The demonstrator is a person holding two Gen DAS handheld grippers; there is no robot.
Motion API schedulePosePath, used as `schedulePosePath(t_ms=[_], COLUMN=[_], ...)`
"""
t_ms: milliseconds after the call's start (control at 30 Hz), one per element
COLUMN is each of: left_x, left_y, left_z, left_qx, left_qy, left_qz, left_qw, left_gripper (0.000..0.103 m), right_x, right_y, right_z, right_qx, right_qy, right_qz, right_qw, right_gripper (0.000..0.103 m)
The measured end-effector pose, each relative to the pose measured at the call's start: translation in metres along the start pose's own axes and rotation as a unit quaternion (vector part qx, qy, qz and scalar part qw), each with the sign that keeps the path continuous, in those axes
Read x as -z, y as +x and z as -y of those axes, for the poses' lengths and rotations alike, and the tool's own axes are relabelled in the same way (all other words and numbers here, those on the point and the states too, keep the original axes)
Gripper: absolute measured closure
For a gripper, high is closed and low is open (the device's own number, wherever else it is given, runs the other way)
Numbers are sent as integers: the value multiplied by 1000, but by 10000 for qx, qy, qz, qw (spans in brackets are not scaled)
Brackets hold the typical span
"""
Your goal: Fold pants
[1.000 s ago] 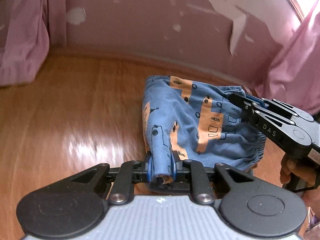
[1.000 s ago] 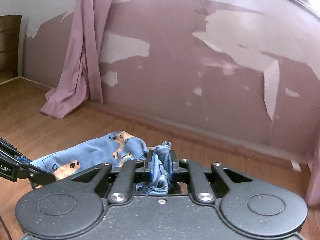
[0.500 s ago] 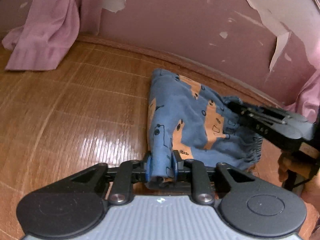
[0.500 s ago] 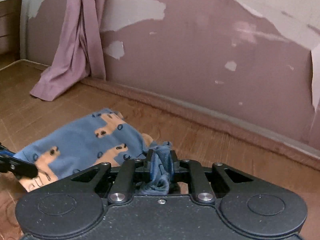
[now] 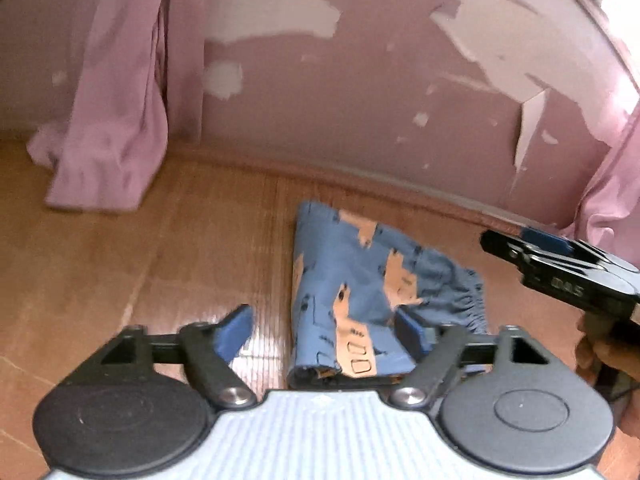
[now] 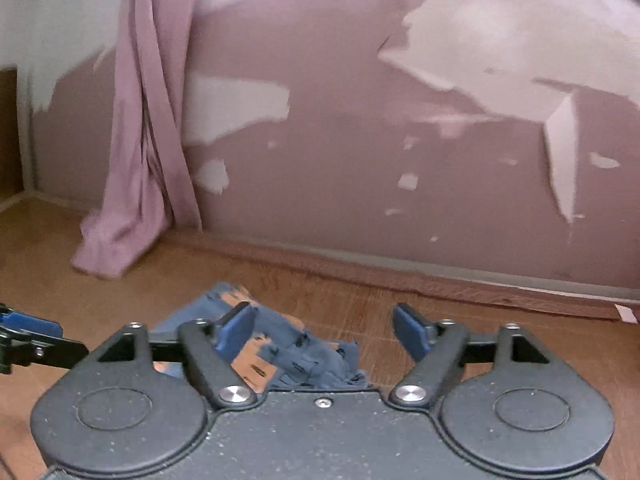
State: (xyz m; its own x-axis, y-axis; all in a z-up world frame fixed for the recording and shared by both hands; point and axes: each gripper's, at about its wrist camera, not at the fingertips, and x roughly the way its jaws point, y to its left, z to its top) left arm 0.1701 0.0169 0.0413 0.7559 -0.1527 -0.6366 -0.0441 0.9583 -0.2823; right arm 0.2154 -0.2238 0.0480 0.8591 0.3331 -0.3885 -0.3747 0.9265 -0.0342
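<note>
One pair of pants (image 5: pixel 352 300) is lying folded on the wooden floor (image 5: pixel 160 260), close to the wall's baseboard. Both grippers, the left gripper (image 5: pixel 326 330) and the right gripper (image 6: pixel 324 330), are hanging spread wide, gripping nothing. The fold is looking finished; the next move is probably pulling both grippers clear without snagging cloth.

The left gripper (image 5: pixel 326 330) has its 2 blue-padded fingers (image 5: pixel 234 330) spread wide. The right gripper (image 6: pixel 324 332) is likewise spread apart, gripping nothing, a hand (image 5: pixel 600 354) at its handle.
</note>
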Motion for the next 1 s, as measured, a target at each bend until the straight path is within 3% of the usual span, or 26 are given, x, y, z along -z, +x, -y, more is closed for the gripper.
schedulePosePath(t_ms=[133, 267, 400, 633, 1000], left_x=[2, 14, 27, 51, 73], left_y=[-35, -63, -80, -96, -97], left_z=[16, 34, 37, 25, 26], left_qx=[-170, -324, -403, -403, -439], left_qy=[342, 731, 876, 658, 890], left_qz=[431, 776, 838, 854, 708], left_qw=[9983, 9938, 9918, 9934, 9925], left_gripper=[0, 0, 0, 0, 0], right_x=[0, 10, 26, 55, 76], right_y=[-49, -92, -124, -160, -165], right_z=[-8, -17, -24, -39, -43], right_qx=[48, 143, 422, 526, 413], right_qy=[236, 368, 460, 548, 824], right_qz=[329, 562, 561, 559, 328], right_qw=[9992, 9976, 9965, 9955, 9952], right_gripper=[5, 1, 1, 1, 1])
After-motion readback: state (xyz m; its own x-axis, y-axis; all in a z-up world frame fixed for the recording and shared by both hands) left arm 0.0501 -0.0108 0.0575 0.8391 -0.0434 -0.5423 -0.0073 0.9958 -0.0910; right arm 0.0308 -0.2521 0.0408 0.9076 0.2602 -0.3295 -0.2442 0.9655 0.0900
